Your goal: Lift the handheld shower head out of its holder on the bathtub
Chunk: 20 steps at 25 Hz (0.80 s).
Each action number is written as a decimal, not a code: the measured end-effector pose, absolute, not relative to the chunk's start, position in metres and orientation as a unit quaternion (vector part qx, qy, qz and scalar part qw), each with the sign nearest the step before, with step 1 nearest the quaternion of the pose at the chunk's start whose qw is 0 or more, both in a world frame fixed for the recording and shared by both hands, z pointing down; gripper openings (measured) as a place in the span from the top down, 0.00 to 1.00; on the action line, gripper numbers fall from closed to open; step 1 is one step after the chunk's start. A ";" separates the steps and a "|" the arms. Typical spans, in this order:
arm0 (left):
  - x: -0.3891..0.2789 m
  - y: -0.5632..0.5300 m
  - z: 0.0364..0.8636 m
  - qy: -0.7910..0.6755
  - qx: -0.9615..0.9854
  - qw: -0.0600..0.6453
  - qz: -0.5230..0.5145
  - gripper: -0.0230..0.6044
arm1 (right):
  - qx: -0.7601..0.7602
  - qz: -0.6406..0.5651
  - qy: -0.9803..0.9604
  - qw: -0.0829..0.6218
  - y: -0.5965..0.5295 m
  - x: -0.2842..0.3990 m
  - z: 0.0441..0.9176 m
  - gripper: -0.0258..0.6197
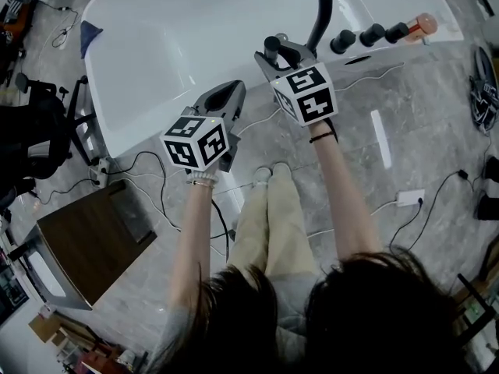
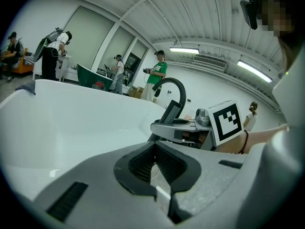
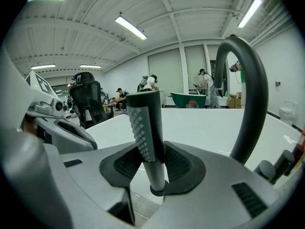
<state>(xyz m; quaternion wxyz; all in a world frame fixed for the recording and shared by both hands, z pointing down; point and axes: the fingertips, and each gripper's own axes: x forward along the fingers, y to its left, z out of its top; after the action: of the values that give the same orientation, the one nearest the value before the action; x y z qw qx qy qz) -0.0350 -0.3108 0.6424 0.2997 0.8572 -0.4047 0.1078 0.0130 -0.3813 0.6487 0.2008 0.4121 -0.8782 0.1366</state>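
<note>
Shower head [image 3: 143, 118], slim dark-grey stick with dotted spray face, upright, clamped in right gripper [image 3: 147, 150]; left gripper [image 2: 153, 149] pinched closed, empty.

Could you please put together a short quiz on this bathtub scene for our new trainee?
1. Multiple choice: which gripper is closed on the shower head?
A. the left gripper
B. the right gripper
C. both
2. True or false: the left gripper has something between its jaws.
3. Fill in: the bathtub in front of the person is ___ in colour.

Key: 1 B. 2 false: its jaws are together with nothing in them. 3 white.
</note>
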 end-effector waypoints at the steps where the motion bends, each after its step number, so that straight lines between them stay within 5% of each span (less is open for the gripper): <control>1: -0.035 -0.310 0.640 -0.405 0.857 0.300 0.106 0.96 | 0.412 0.136 -0.878 0.201 -0.381 0.013 0.646 0.75; 20: -0.039 -0.310 0.559 -0.403 0.870 0.269 0.084 0.96 | 0.416 0.115 -0.882 0.188 -0.363 0.010 0.561 0.75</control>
<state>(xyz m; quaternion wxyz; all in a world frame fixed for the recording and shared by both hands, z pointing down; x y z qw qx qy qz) -0.0386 -0.3104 0.5585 0.2694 0.8704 -0.4034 0.0845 0.0097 -0.3627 0.5614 0.1882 0.4159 -0.8822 0.1155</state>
